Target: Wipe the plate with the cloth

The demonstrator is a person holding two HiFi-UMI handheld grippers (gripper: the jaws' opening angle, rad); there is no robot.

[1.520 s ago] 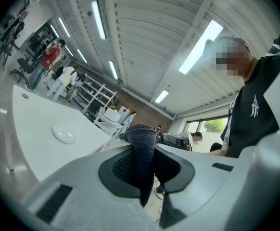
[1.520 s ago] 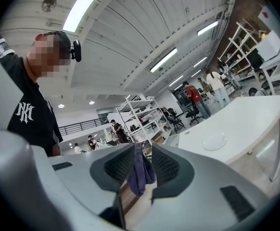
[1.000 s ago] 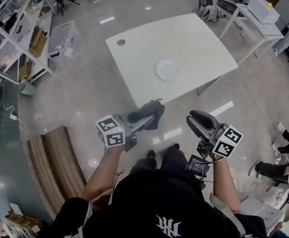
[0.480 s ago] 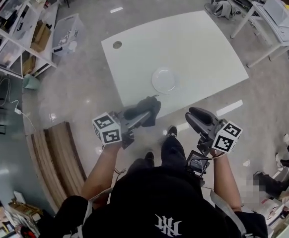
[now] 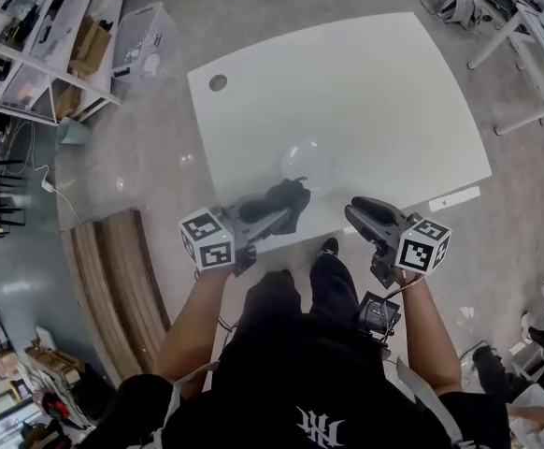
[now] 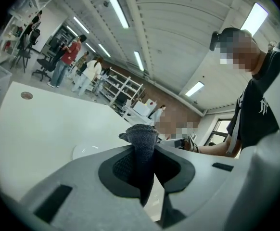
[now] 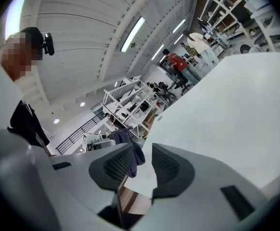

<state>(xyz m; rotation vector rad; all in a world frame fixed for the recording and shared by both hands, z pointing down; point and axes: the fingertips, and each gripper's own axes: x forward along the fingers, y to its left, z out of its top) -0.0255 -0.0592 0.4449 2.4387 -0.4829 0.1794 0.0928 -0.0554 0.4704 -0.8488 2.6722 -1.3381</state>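
Note:
A white round plate [image 5: 307, 164] lies near the front edge of the white table [image 5: 375, 82]. My left gripper [image 5: 274, 215] is shut on a dark grey cloth [image 5: 287, 201], which hangs over the table's front edge just short of the plate. In the left gripper view the cloth [image 6: 141, 143] stands pinched between the jaws, with the plate [image 6: 84, 151] low on the left. My right gripper [image 5: 361, 215] hovers at the table's edge, right of the cloth. Its jaws have just been opening and nothing is between them [image 7: 144, 160]. The cloth [image 7: 126, 139] shows beyond them.
The table has a round cable hole [image 5: 218, 82] at its far left corner. Shelving [image 5: 29, 45] and a clear plastic bin [image 5: 149, 37] stand at the left, and a curved wooden bench [image 5: 113, 279] is by my left side. Another white table [image 5: 534, 36] is at the far right.
The table has come closer in the head view. Both grippers have moved forward, and the cloth now reaches over the table's front edge beside the plate.

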